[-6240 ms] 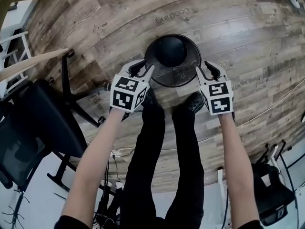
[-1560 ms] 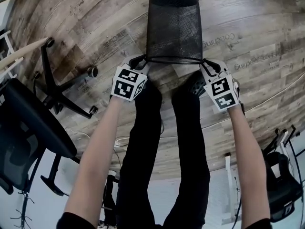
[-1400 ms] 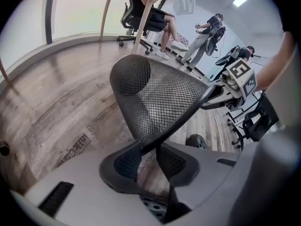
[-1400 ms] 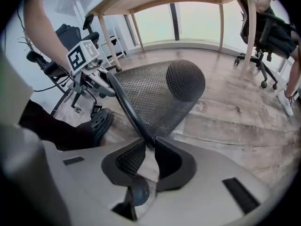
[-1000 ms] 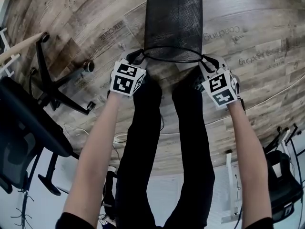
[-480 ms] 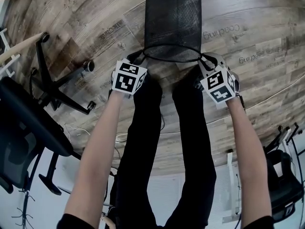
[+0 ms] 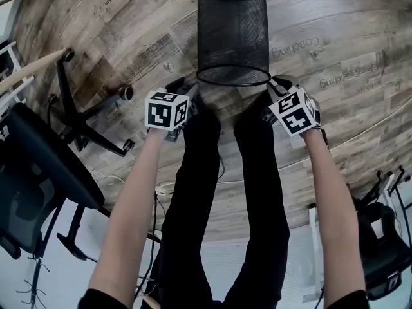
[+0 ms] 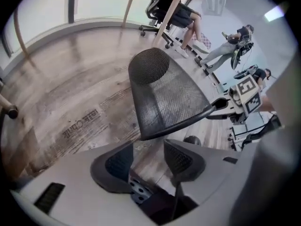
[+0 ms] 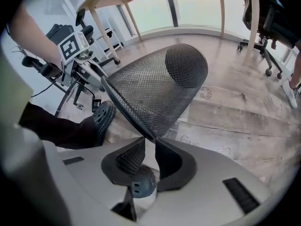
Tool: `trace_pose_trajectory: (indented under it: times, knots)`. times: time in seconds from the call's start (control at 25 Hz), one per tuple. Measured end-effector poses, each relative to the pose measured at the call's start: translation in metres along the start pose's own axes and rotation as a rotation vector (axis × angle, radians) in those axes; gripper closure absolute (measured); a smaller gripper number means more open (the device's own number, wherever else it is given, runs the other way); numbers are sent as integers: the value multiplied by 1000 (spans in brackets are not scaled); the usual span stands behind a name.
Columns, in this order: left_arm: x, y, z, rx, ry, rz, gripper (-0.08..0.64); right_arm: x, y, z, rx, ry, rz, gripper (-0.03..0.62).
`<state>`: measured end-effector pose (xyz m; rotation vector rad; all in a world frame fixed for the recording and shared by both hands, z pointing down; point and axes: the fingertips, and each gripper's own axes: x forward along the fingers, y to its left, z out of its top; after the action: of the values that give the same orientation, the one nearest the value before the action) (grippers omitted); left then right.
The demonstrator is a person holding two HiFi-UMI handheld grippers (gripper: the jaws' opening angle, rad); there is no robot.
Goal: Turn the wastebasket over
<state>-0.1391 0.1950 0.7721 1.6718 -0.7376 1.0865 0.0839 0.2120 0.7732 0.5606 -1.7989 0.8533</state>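
Mesh wastebasket [image 7: 232, 34] hangs tipped sideways over the wood floor [image 7: 335, 37], mouth nearest the tongs, base away. R tongs [image 9: 149, 141] clamp its rim, prob. to steer the flip; L tongs [image 8: 148, 145], just opening, stand apart w/ nothing between.

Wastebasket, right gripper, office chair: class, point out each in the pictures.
wastebasket [image 7: 232, 34]: head view, on its mesh wall.
right gripper [image 9: 150, 140]: right gripper view, midway between its jaws, shut on the rim.
office chair [image 7: 38, 166]: head view, on its broad black part.

Wastebasket [image 7: 232, 31] on the floor [image 7: 122, 37] before the legs [image 7: 193, 185], between left gripper [image 7: 181, 86] and right gripper [image 7: 278, 82]; office chair [image 7: 45, 166] left.
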Motion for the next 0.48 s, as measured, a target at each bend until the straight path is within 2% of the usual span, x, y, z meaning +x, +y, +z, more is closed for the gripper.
trace_pose_trajectory:
  times: [0.08,0.2,0.36,0.48]
  knots:
    - [-8,-10,13,-28,-14,-54,278,-7,1,5,-13,-2,2,512]
    - [-19,-22,39,-29,-60,-84,232,-17,-2,14,-1,-19,-1,512]
    - [-31,-42,78,-92,-132,-136,213,-22,-7,24,34,-38,-4,512]
    - [-31,-61,95,-97,-147,-150,198,-26,-6,29,53,-47,-4,512]
